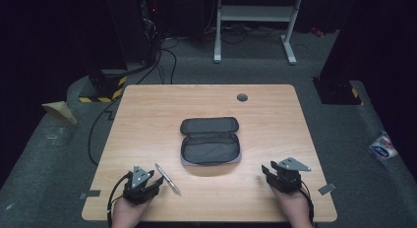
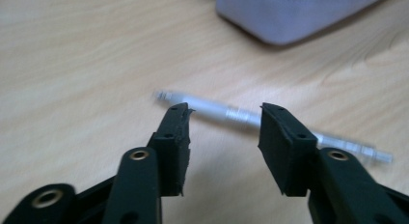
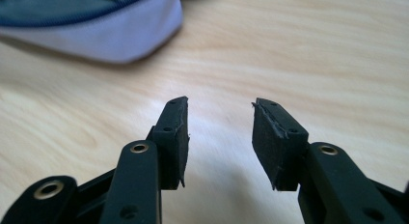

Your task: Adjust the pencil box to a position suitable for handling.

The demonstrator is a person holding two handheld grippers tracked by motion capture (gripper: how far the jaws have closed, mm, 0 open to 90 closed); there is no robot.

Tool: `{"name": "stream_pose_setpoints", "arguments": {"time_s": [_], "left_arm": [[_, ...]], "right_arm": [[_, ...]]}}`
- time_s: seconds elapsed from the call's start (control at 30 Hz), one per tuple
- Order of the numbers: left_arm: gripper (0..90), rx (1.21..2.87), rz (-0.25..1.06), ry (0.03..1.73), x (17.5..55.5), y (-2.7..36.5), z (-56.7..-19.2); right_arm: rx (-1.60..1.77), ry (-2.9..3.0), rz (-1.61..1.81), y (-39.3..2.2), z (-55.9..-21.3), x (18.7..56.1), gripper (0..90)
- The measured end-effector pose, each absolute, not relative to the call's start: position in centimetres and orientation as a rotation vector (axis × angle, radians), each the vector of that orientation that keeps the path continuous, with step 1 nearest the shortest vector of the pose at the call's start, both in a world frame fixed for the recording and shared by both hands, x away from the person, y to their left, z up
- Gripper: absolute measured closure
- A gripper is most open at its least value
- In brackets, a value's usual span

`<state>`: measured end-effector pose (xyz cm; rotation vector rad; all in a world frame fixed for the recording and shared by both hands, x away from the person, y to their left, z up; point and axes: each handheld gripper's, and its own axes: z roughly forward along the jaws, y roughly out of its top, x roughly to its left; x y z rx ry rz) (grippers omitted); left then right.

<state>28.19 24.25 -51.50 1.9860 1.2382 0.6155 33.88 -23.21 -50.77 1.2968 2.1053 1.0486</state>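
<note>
An open grey zip pouch [image 1: 210, 140] lies in the middle of the wooden table [image 1: 147, 115], its lid flapped back. A silver pen [image 1: 167, 178] lies left of it, near the front edge. My left gripper [image 1: 153, 180] sits just left of the pen, open, with nothing between its jaws. In the left gripper view the pen [image 2: 251, 119] lies crosswise just beyond the left gripper's [image 2: 224, 110] fingertips, and the pouch's pale edge [image 2: 289, 16] is at the top. My right gripper [image 1: 268, 170] rests front right of the pouch, open and empty [image 3: 219, 104]; the pouch's corner [image 3: 115, 35] is at upper left.
A small round grommet [image 1: 242, 97] sits near the table's far edge. A white metal stand [image 1: 255, 21] and cables are on the floor behind. A packet [image 1: 383, 147] lies on the floor at right.
</note>
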Motion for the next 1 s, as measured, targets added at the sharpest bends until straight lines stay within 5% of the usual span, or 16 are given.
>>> {"name": "stream_pose_setpoints", "arguments": {"time_s": [1.0], "left_arm": [[55.5, 1.929, 0.606, 1.322, 31.9, 22.5, -52.0]], "right_arm": [[1.309, 2.127, 0.965, -23.2, -52.2, 33.8, 54.4]]}}
